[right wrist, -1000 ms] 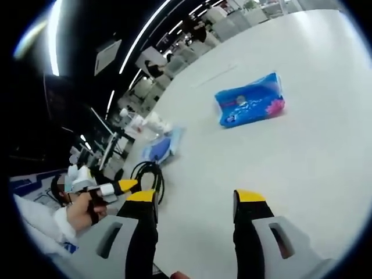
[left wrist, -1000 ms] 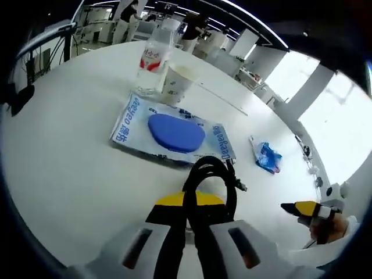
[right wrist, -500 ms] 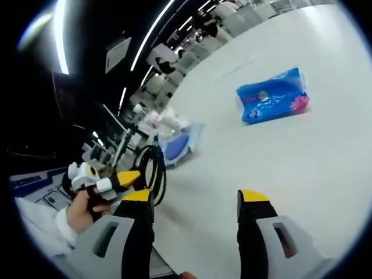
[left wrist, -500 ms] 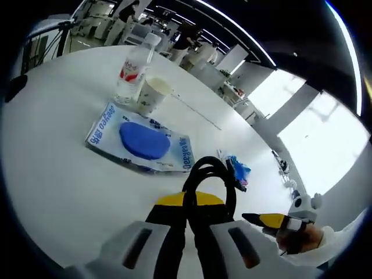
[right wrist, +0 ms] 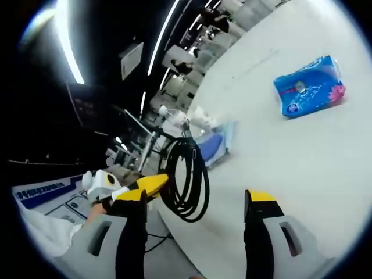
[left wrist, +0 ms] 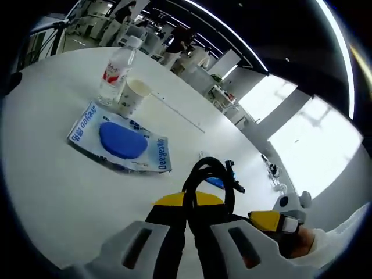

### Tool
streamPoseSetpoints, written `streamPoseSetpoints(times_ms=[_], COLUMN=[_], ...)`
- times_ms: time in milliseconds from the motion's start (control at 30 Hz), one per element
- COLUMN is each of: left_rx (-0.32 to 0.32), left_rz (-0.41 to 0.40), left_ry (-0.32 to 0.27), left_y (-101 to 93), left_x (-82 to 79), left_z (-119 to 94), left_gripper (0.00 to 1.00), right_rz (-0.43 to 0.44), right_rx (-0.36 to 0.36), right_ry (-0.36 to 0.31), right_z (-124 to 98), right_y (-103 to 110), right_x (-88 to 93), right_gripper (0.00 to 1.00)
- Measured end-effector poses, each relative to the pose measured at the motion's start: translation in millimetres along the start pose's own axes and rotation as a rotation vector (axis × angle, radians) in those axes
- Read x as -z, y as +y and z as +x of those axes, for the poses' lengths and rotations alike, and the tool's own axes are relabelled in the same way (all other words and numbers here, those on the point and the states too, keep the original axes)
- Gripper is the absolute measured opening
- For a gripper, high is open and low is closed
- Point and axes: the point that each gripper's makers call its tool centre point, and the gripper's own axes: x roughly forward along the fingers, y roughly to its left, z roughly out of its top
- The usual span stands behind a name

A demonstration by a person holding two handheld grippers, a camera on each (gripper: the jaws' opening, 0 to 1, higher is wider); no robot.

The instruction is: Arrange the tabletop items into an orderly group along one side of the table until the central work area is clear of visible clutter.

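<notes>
In the left gripper view, the left tool (left wrist: pixel 189 203) rises from the bottom centre with its jaws pressed together on a coiled black cable (left wrist: pixel 210 174), whose loop stands up just above the yellow tips. Beyond it, on the white bench (left wrist: pixel 52 174), a flat blue-and-white packet (left wrist: pixel 119 139) lies left of centre. Just above it, toward the upper left, a clear water bottle (left wrist: pixel 115 70) with a red label stands upright beside a paper cup (left wrist: pixel 132 96). At the lower right of this view, the right tool's yellow tip and a hand come in.

In the right gripper view, the right tool (right wrist: pixel 197 200) stands at the bottom with its jaws spread wide and nothing between them. The left tool (right wrist: pixel 152 185) enters at lower left, the black cable (right wrist: pixel 186 180) hanging from it in a loop off the bench edge. A blue tissue pack (right wrist: pixel 311 86) lies on the bench (right wrist: pixel 302 163) at the upper right, well apart from the flat packet (right wrist: pixel 216 145) near the centre.
</notes>
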Motion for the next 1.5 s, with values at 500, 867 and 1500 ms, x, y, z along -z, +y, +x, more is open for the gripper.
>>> streamPoseSetpoints(times_ms=[500, 867, 1500], left_rx=[0.056, 0.023, 0.129], left_rz=[-0.009, 0.081, -0.156], left_ry=[-0.011, 0.038, 0.032], left_y=[-22.0, -24.8, -39.9], left_x=[6.5, 25.0, 45.0], left_z=[8.7, 19.7, 34.0], left_gripper=[0.00, 0.03, 0.47], right_rz=[0.110, 0.139, 0.144], right_rx=[-0.091, -0.059, -0.227], right_ry=[-0.028, -0.018, -0.082], right_z=[-10.7, -21.8, -46.7], right_y=[6.8, -1.5, 23.8], right_x=[-9.4, -10.2, -30.8], right_gripper=[0.07, 0.01, 0.00])
